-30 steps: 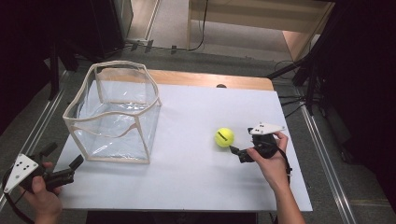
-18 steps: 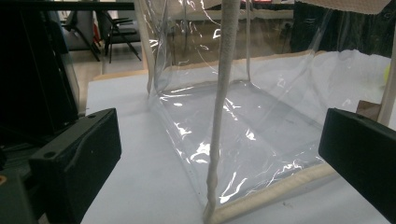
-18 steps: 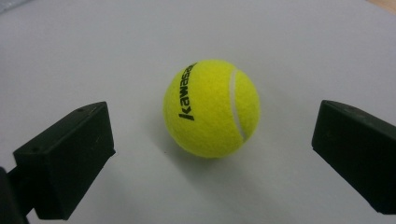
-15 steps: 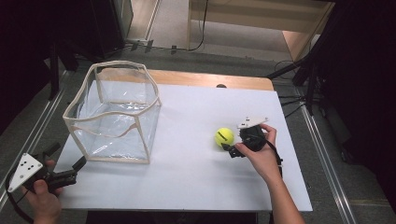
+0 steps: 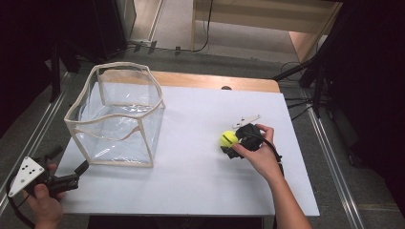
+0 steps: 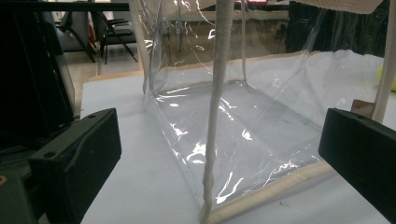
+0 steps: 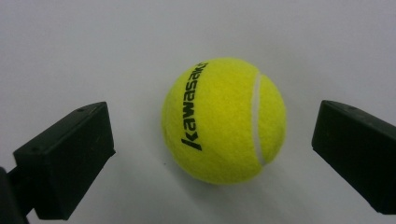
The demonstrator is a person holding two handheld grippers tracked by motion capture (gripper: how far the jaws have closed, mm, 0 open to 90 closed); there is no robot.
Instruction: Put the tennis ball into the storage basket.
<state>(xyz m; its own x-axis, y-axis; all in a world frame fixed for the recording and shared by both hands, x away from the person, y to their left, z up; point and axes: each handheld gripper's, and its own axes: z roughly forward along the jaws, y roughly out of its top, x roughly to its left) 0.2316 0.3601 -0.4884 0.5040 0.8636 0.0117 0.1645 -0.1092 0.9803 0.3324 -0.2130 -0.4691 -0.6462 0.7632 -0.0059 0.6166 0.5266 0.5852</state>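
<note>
A yellow tennis ball [image 5: 229, 138] [image 7: 224, 120] lies on the white table [image 5: 191, 181], right of the middle. My right gripper [image 5: 228, 144] [image 7: 210, 149] is open with one jaw on each side of the ball, not touching it. A clear plastic box with cream edging [image 5: 114, 116] [image 6: 233, 121] stands open-topped at the left of the table. My left gripper [image 5: 79, 174] [image 6: 219, 158] is open at the table's front left corner, pointing at the box's near corner with nothing between its jaws.
A wooden strip [image 5: 215, 81] runs along the table's far edge. Metal rails [image 5: 329, 157] flank the table on both sides. Cables [image 5: 296, 105] lie on the floor at the right. Bare white surface spreads between the box and the ball.
My right gripper has moved left and down over the ball, so its jaws now straddle it. The left gripper has barely shifted. The ball and box have stayed put.
</note>
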